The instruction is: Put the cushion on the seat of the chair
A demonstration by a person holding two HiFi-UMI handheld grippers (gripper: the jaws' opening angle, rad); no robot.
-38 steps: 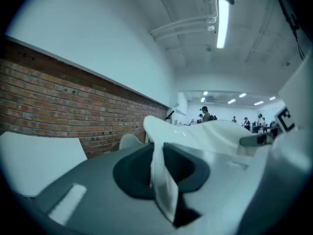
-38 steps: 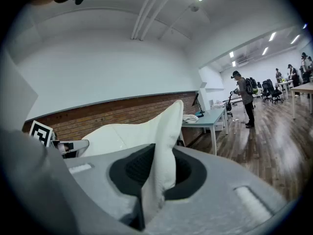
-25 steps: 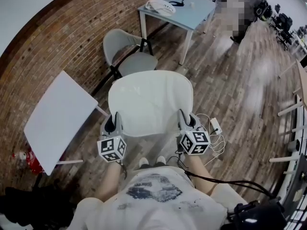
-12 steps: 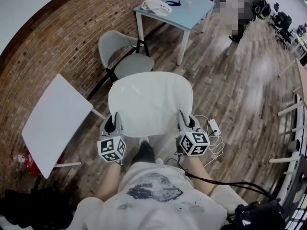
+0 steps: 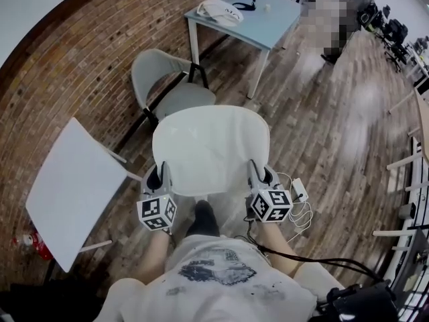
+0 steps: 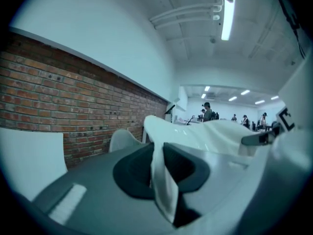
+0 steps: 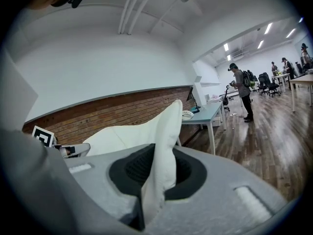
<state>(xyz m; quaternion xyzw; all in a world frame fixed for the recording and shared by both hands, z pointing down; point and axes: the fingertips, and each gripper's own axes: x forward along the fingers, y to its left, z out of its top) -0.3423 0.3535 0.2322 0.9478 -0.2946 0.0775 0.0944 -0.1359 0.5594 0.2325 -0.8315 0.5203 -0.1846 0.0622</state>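
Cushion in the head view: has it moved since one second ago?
Yes. The cushion has gone forward, toward the chair; the white table at the left now lies further back beside it.

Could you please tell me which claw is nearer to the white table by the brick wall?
Left. The left claw grips the cushion edge on the white table side; the right claw grips the opposite edge, farther away.

Left tongs [image 5: 159, 177] and right tongs [image 5: 257, 174] grip the cushion [image 5: 211, 147], chair [image 5: 169, 79] beyond.
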